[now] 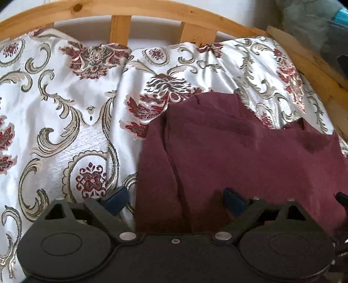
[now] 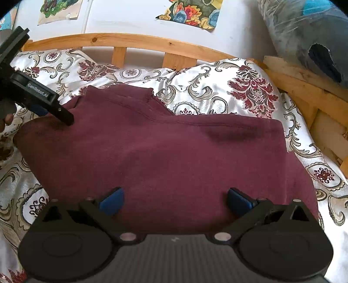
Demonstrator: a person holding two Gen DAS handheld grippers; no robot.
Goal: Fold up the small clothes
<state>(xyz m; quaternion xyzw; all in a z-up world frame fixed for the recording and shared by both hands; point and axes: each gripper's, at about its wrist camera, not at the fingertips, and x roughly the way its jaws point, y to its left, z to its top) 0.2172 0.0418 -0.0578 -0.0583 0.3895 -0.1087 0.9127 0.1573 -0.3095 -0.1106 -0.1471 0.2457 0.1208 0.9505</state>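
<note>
1. Bedspread (image 2: 250,91), white satin with red and grey flowers, covered the bed; you had the maroon garment (image 2: 165,156) lying on it, folded into a rough rectangle.
2. Bed frame (image 2: 139,41) of pale wood stood beyond the garment, its slats rising behind the bedspread against a white wall.
3. Your right gripper (image 2: 175,201) hovered over the garment's near edge with both blue pads spread wide and nothing pinched between them.
4. Your left gripper (image 1: 176,200) sat at the garment's left edge, one pad over the bedspread and one over the maroon cloth; the jaws stood apart and were not clamped on the fabric.
5. From the right wrist view, a black finger of that left tool reached down to the garment's far left corner, though contact could not be judged.
6. Paper pictures (image 2: 191,13) hung on the wall above the frame.
7. To the right of the frame stood a plastic-wrapped bundle (image 2: 300,32); its contents could not be made out.
</note>
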